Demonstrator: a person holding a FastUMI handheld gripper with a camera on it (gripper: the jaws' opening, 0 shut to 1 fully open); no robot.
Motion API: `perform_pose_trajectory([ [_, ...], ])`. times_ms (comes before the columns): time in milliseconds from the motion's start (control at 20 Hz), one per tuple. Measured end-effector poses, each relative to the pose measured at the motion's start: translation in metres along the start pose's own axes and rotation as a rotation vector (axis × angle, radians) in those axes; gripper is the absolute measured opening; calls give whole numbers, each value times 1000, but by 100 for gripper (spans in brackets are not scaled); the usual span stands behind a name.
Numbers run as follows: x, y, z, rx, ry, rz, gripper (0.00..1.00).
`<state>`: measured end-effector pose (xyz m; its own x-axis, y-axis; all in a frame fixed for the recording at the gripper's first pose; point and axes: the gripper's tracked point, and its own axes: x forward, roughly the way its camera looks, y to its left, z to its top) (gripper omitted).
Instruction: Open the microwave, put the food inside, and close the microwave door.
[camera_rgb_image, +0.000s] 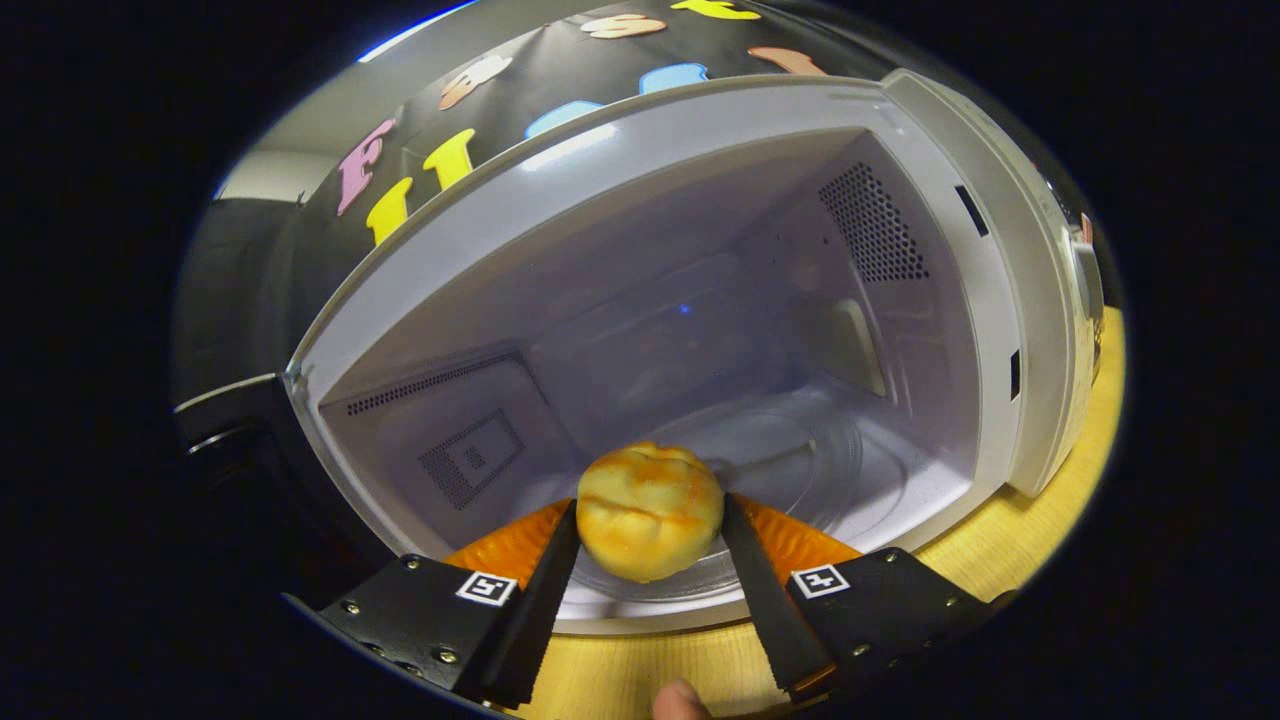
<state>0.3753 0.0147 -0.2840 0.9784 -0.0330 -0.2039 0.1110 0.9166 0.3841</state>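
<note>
A round golden bread bun (648, 510) sits between the two fingers of my gripper (648, 530), which is shut on it from both sides. The bun hangs at the front opening of the white microwave (700, 140), just above the near rim of the glass turntable (800, 470). The microwave's cavity is open and lies straight ahead, beyond the fingers. Its dark door (235, 330) is swung open to the left. The control panel side (1080, 290) stands to the right of the cavity.
The microwave stands on a light wooden table (1010, 545), which shows below and to the right of it. A fingertip (680, 700) of the person's hand shows just behind the fingers. Vent grilles mark the cavity's left and right walls.
</note>
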Motion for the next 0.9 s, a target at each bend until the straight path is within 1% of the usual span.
perform_pose_trajectory([
  [100, 1, -1, 0, -49, -14, -14, 91],
  [200, 0, -3, 0, -54, -21, -12, 93],
  [250, 0, -3, 1, -55, -27, -13, 96],
  [400, -12, -7, 7, -69, -49, -23, 96],
  [550, -30, 2, 15, -110, -101, 7, 96],
  [650, -48, 5, 16, -160, -120, 17, 96],
  [900, -114, 25, 31, -174, -199, 80, 96],
])
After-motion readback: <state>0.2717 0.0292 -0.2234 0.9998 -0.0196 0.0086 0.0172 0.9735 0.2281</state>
